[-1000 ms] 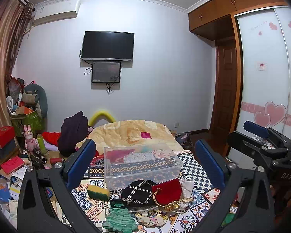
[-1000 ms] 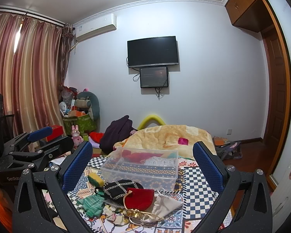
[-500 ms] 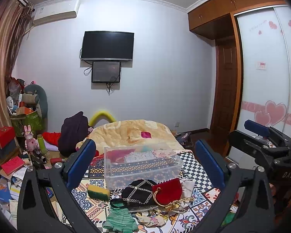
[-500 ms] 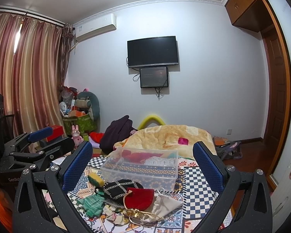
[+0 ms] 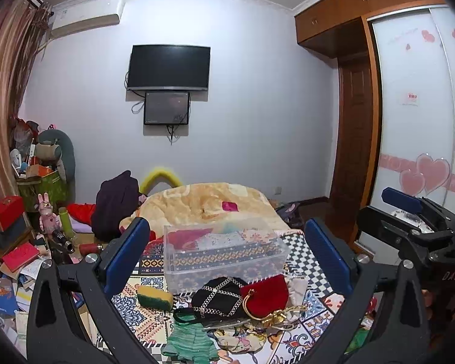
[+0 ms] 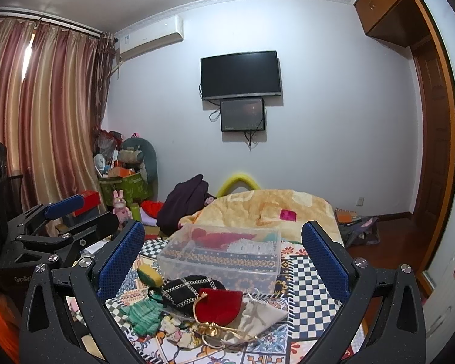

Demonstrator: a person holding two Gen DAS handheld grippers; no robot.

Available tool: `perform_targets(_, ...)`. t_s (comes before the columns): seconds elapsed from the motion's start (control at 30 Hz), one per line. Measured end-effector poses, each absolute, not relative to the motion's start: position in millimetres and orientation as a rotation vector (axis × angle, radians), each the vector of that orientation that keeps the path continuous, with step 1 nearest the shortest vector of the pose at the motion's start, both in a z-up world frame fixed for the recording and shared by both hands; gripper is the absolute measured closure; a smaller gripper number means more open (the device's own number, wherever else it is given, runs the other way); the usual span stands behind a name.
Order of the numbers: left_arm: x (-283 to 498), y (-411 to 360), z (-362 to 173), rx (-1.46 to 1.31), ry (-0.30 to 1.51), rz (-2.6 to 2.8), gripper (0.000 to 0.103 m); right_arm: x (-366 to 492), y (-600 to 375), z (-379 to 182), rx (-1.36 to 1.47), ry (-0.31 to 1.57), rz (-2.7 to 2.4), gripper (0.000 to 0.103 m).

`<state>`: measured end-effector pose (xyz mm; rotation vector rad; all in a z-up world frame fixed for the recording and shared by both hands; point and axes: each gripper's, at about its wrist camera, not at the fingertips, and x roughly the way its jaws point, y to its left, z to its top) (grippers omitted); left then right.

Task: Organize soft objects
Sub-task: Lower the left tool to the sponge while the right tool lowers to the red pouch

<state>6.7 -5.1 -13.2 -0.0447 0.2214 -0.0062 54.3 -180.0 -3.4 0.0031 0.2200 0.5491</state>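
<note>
Left tool (image 5: 227,248), right tool (image 6: 223,247): both spread, empty, w/ soft pile near. Red pouch (image 6: 220,305) just in front of clear box (image 6: 221,253). Risk: gold chain (image 6: 215,332) snags, drags neighbours.

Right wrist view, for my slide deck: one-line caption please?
Open right tongs hover above the clear bin, with red pouch, black pouch and sponge waiting in front.

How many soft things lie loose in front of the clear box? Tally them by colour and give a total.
Red: 1, pouch
Black: 1, chained bag
Green: 1, knit piece
Yellow-green: 1, sponge
Beige: 1, drawstring bag
Floral: 1, cloth
Total: 6, all outside the box.
</note>
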Motion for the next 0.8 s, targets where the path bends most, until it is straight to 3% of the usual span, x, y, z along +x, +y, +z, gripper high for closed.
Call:
perform_targets(0.63,72,49,-110,-0.144,0.506,0.075,0.0,111,-161,-81,-0.033,0.514,0.56,0.0)
perform_targets(0.8,91,67,-138,-0.173,0.584,0.107,0.01,122,-155,-100,-0.049,0.573,0.569,0.006)
